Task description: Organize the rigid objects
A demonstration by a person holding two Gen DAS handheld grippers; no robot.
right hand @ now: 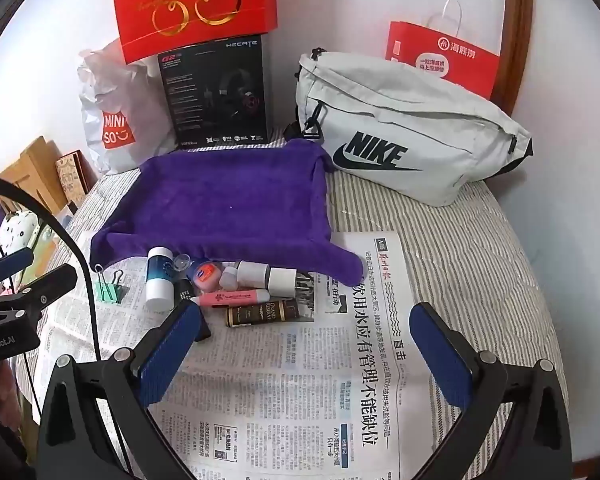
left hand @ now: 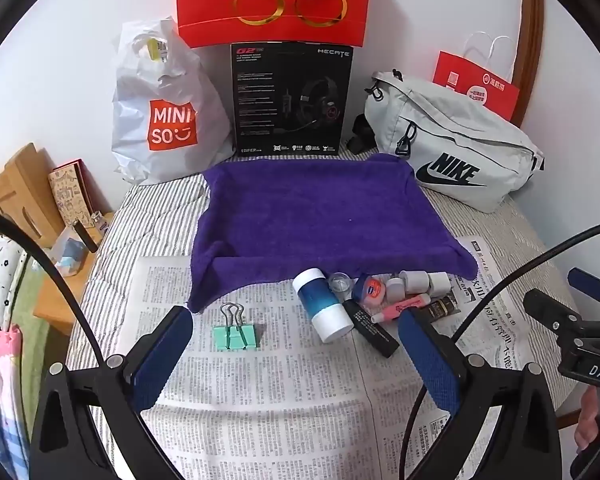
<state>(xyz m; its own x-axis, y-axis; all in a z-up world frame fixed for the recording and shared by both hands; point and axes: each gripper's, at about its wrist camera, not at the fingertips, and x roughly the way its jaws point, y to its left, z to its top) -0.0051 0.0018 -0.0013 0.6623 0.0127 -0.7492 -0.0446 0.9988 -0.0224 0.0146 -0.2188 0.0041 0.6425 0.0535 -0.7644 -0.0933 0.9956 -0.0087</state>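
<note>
A purple towel-lined tray (left hand: 312,216) (right hand: 228,204) lies on the bed with nothing in it. Along its near edge, on newspaper (left hand: 268,392) (right hand: 300,380), sits a cluster of small items: a blue-and-white bottle (left hand: 324,304) (right hand: 159,278), a mint binder clip (left hand: 235,334) (right hand: 109,288), a pink highlighter (left hand: 400,307) (right hand: 236,297), a small round tin (left hand: 370,291) (right hand: 205,273), white caps (left hand: 420,282) (right hand: 268,276), a black tube (left hand: 370,330) and a dark brown tube (right hand: 262,314). My left gripper (left hand: 296,328) is open above the paper near the clip and bottle. My right gripper (right hand: 306,322) is open, right of the cluster.
Against the wall stand a white Miniso bag (left hand: 160,108), a black headset box (left hand: 292,98), a red gift bag (left hand: 272,0), a grey Nike pouch (right hand: 404,128) and a red paper bag (right hand: 444,56). A wooden bedside table (left hand: 40,216) stands left of the bed.
</note>
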